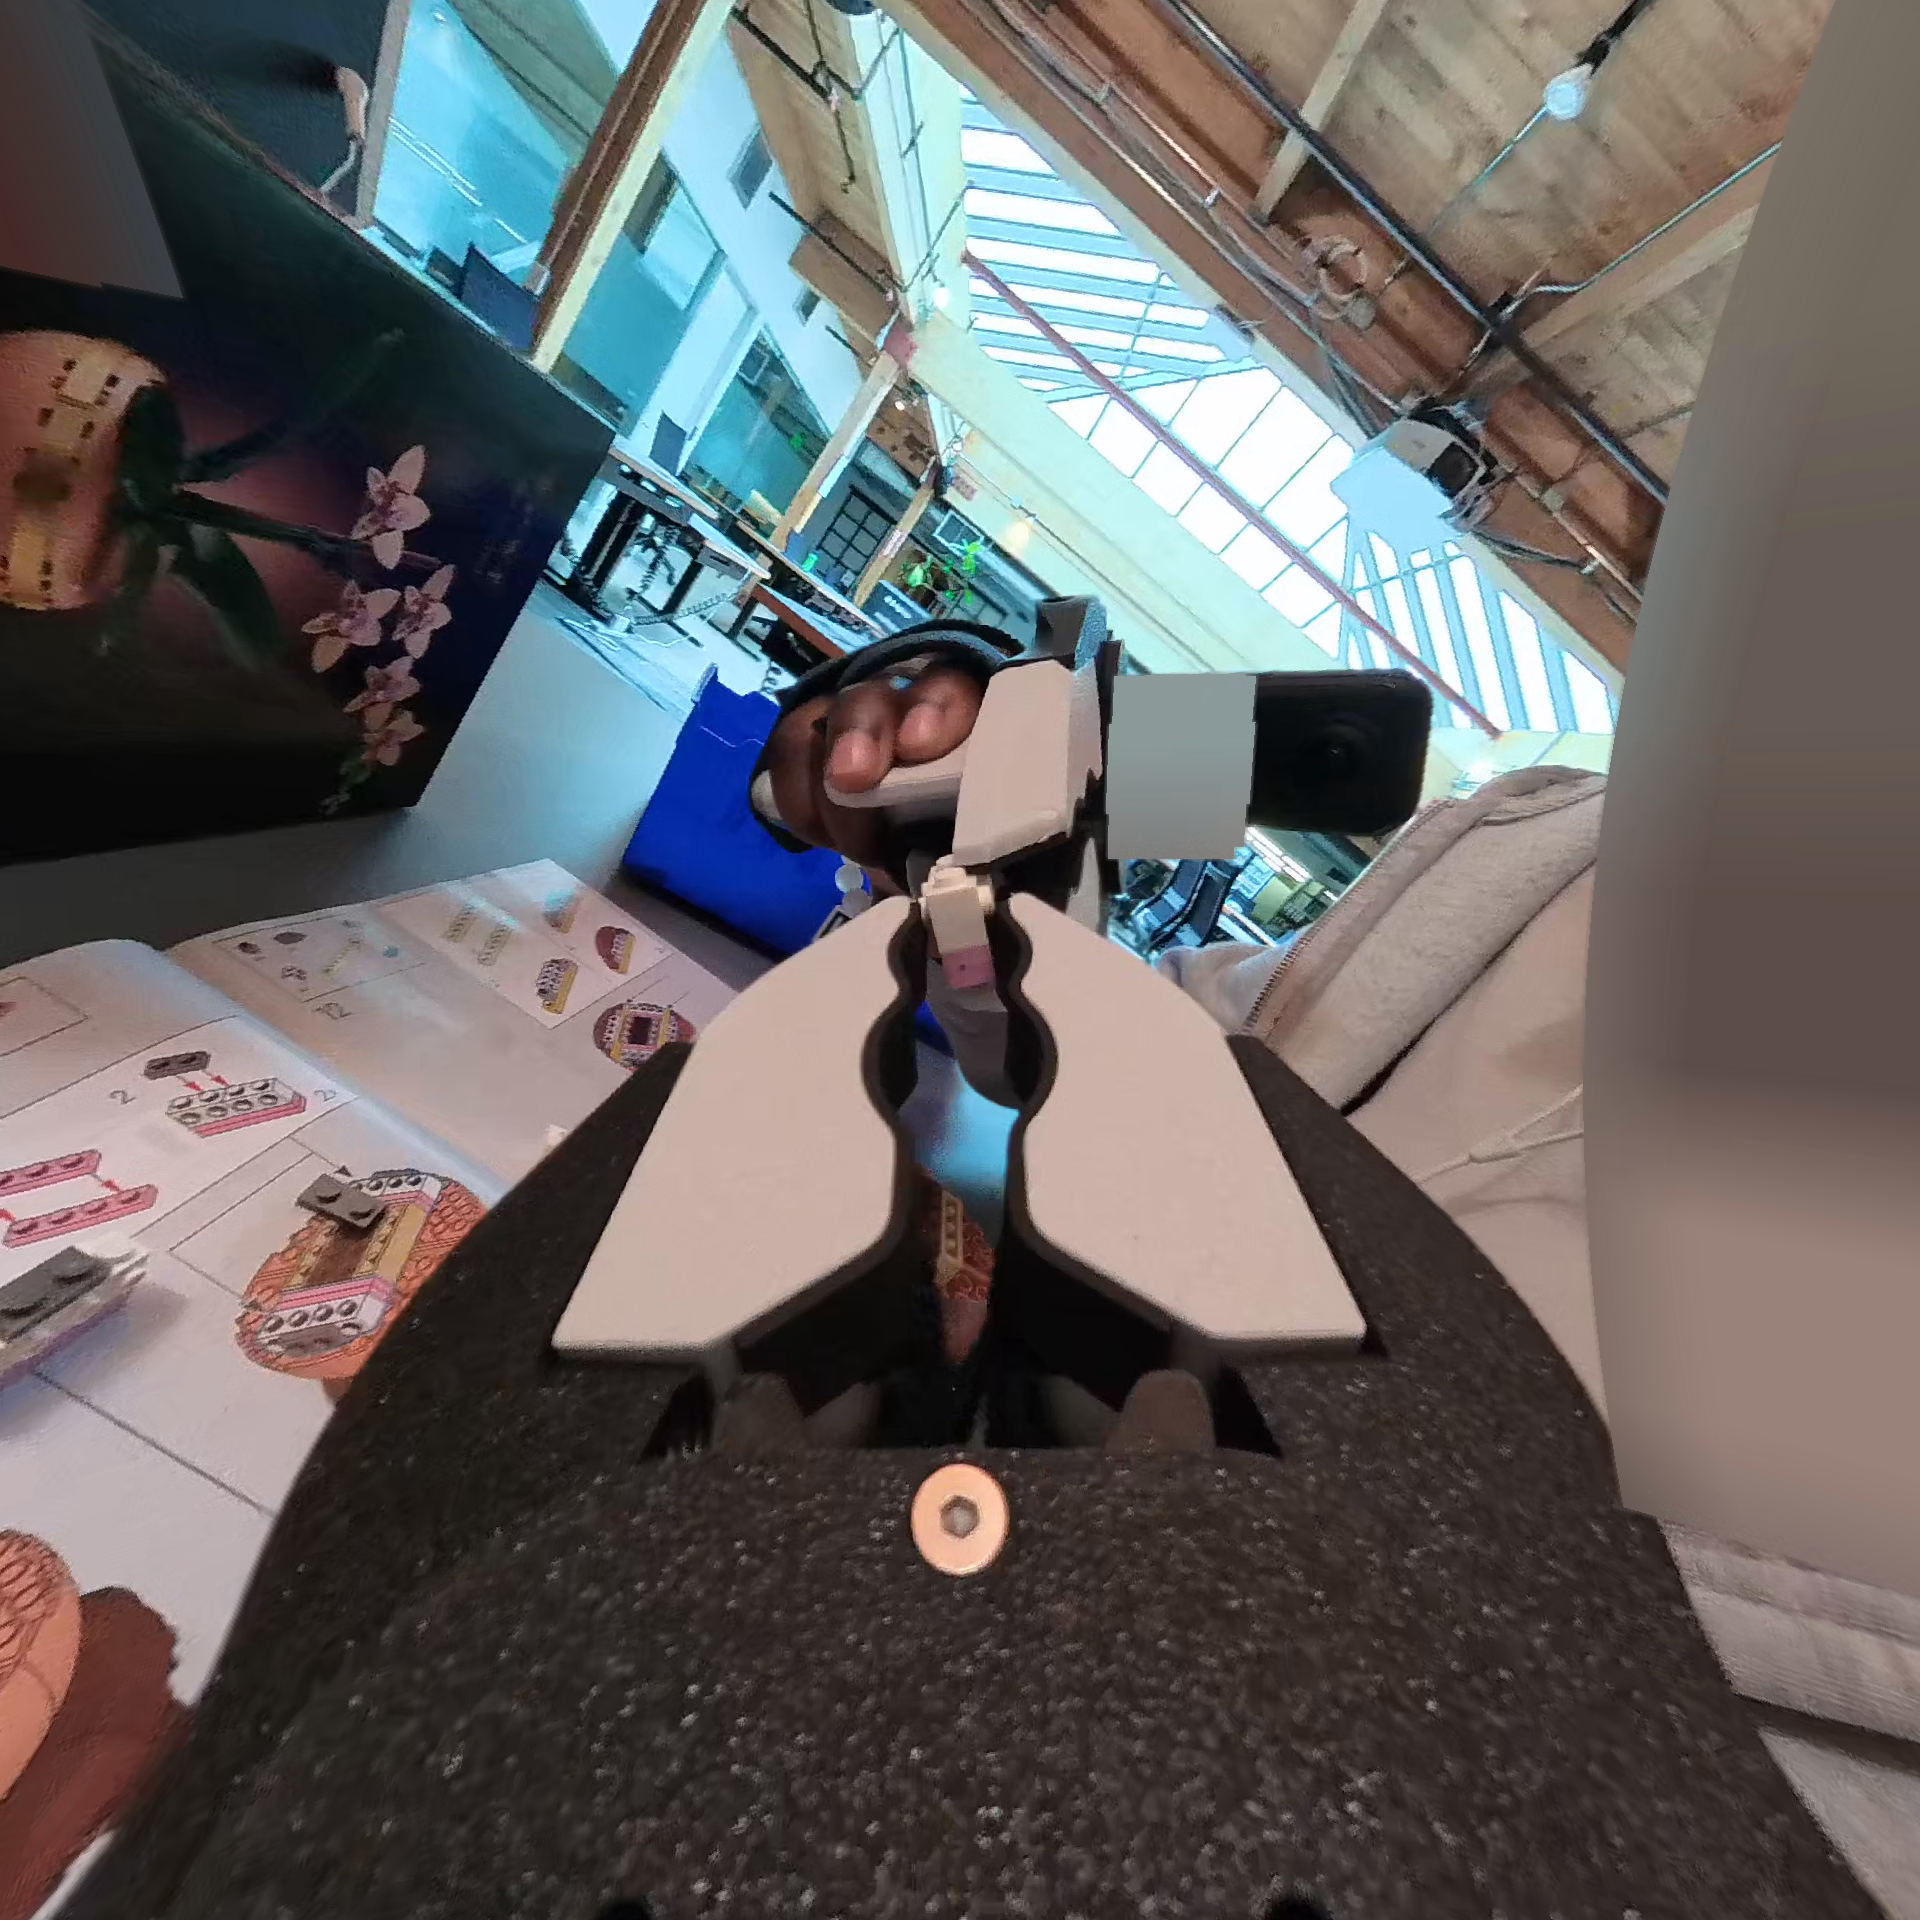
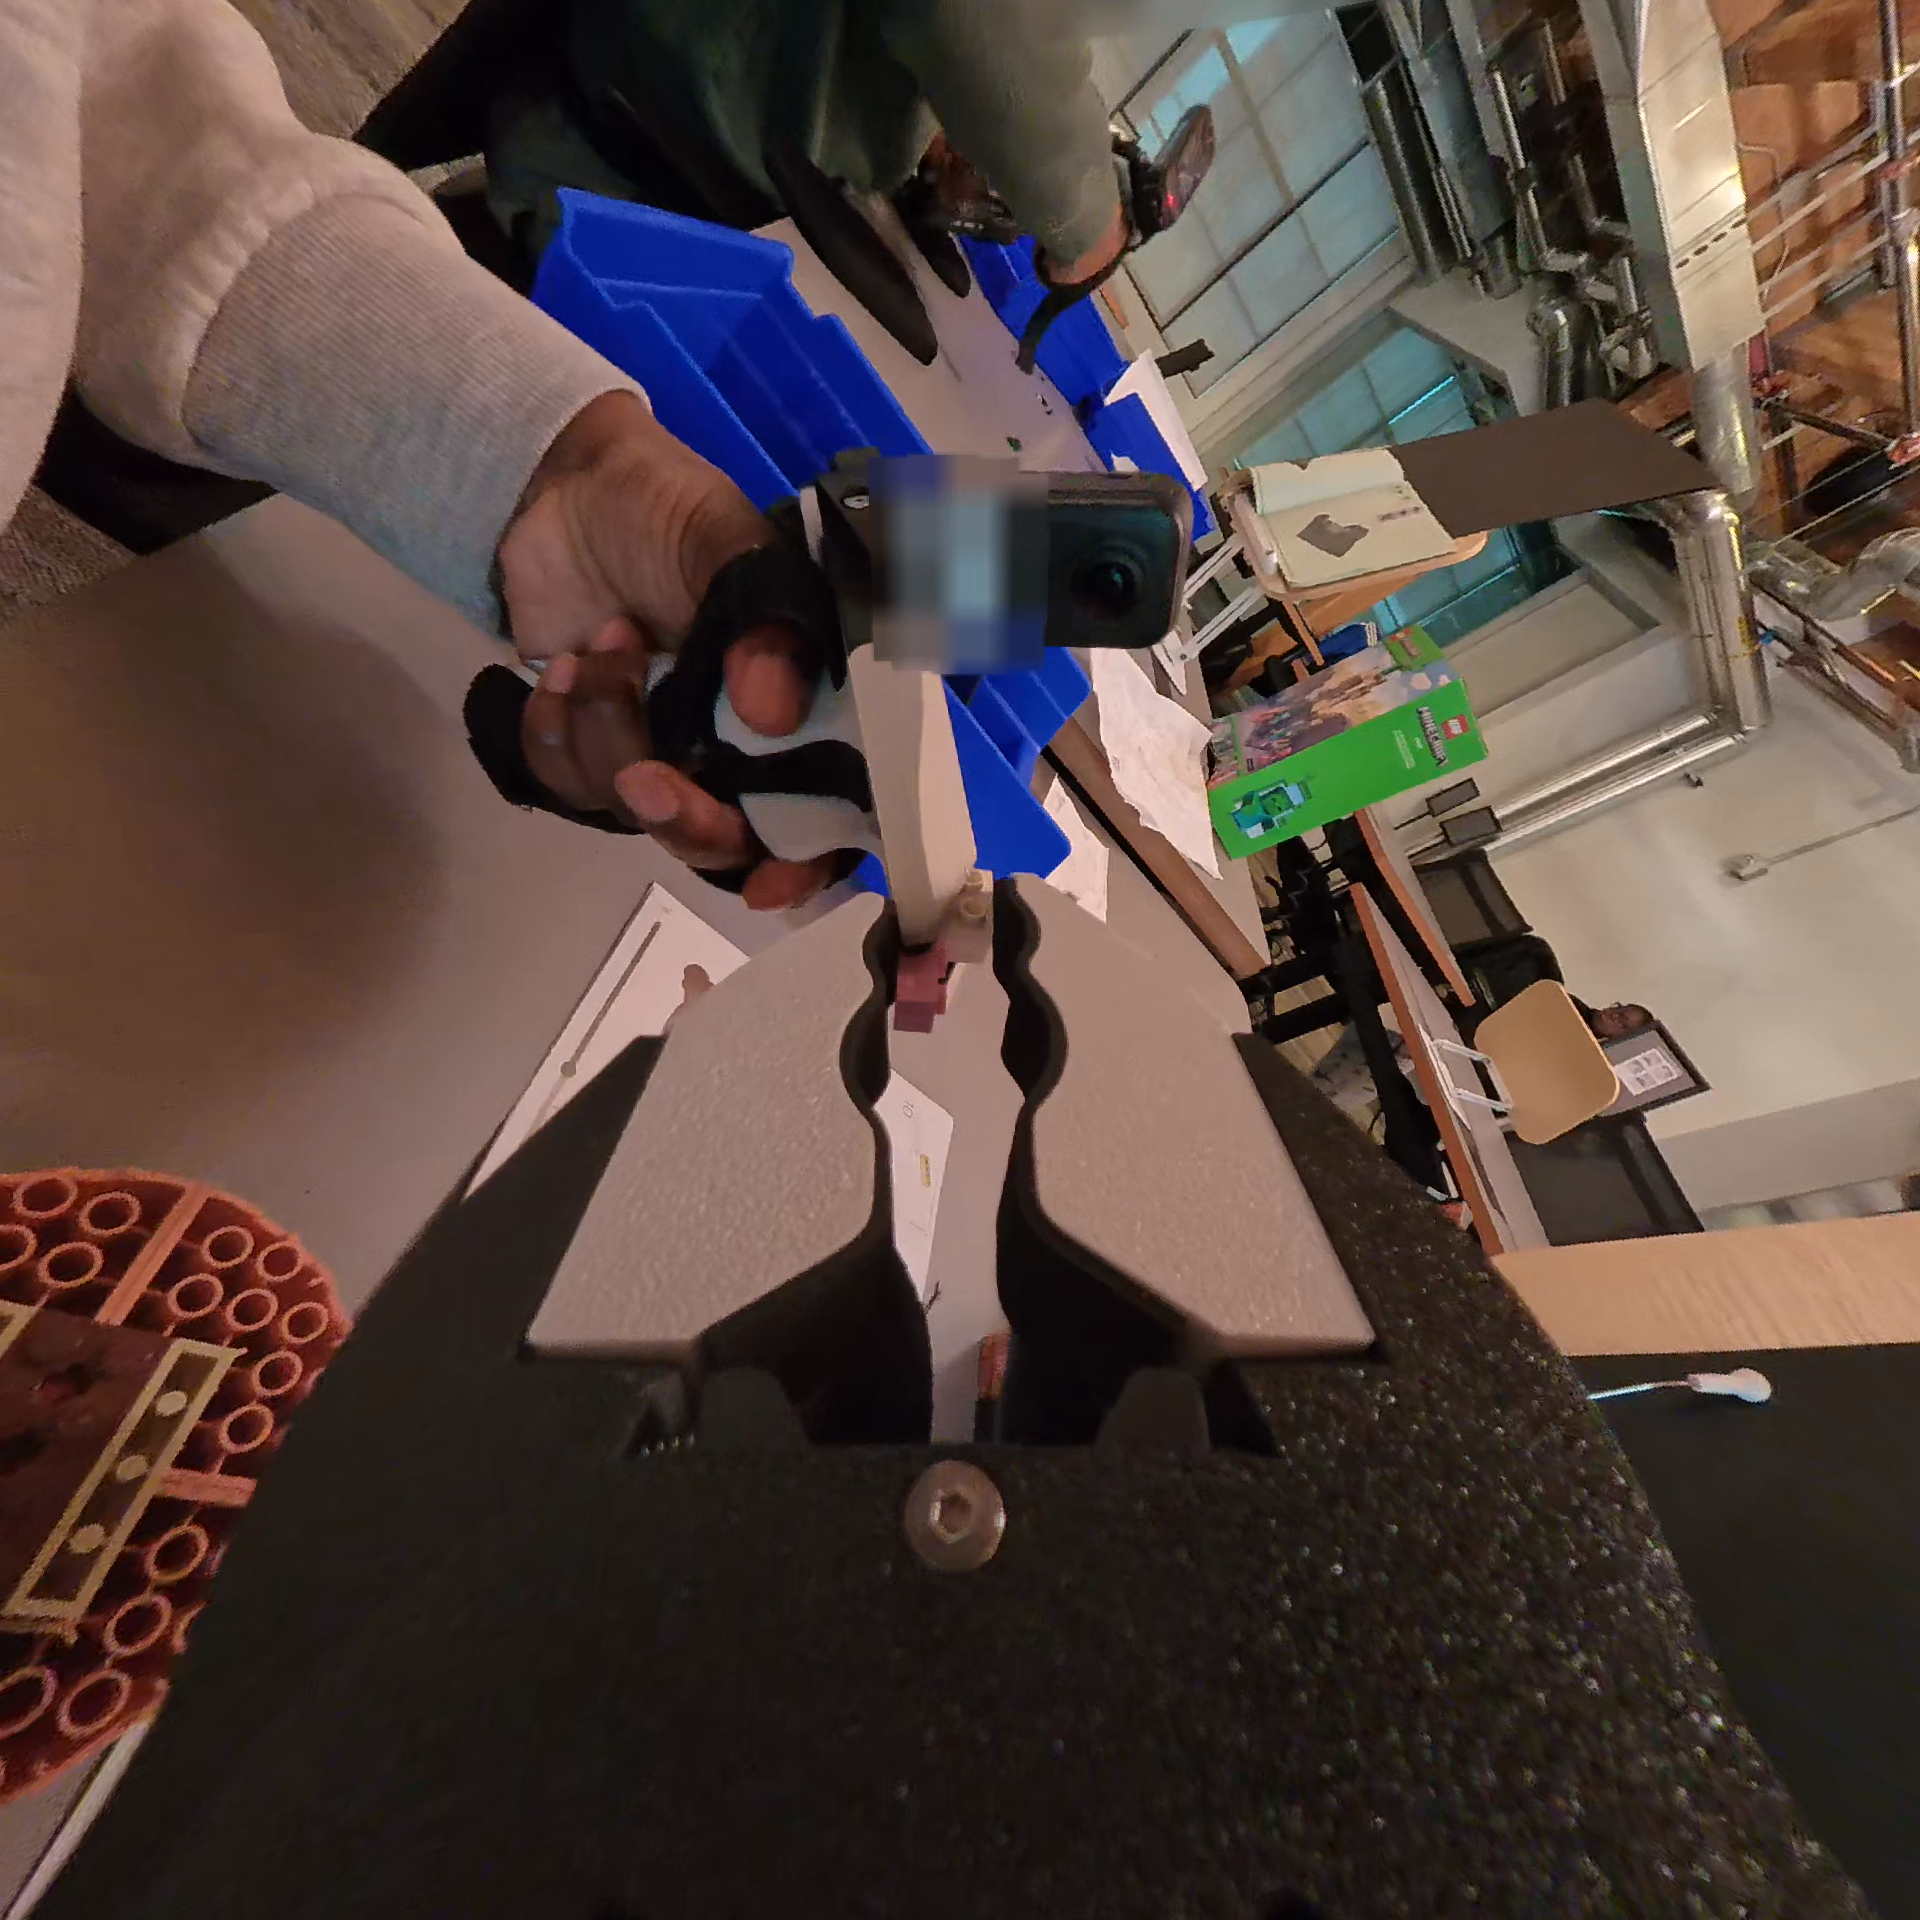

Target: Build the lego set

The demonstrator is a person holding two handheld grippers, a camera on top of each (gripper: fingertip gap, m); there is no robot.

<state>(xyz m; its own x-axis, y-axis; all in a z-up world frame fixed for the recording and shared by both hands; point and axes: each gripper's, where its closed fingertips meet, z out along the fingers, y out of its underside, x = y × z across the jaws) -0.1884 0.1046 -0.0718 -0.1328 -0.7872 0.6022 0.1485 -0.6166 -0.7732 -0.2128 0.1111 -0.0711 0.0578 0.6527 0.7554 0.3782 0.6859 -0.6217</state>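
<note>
Both grippers meet tip to tip in the air above the table, and the small white-and-pink brick piece (image 1: 961, 925) sits right at that meeting point — straight ahead of each pair of fingers, with its long axis running roughly along the line of the left gripper (image 1: 961, 935), white end outward and pink end toward the camera. In the left wrist view that gripper's fingers are closed on the piece at their tips. In the right wrist view the right gripper (image 2: 940, 961) has the pink end at its left finger with a gap on the other side, so I cannot tell whether it is clamping or only touching. Neither hand is nearer; the coming move looks like a press or a handover along that shared axis, so the two tools need to stay in line. The round brown base (image 2: 125, 1455) lies low on the table, well apart, close by the right gripper's body. The open instruction booklet (image 1: 260, 1091) carries a small grey plate piece (image 1: 62, 1283). The blue bins (image 2: 748, 343) stand beyond — their contents are hidden from here.
</note>
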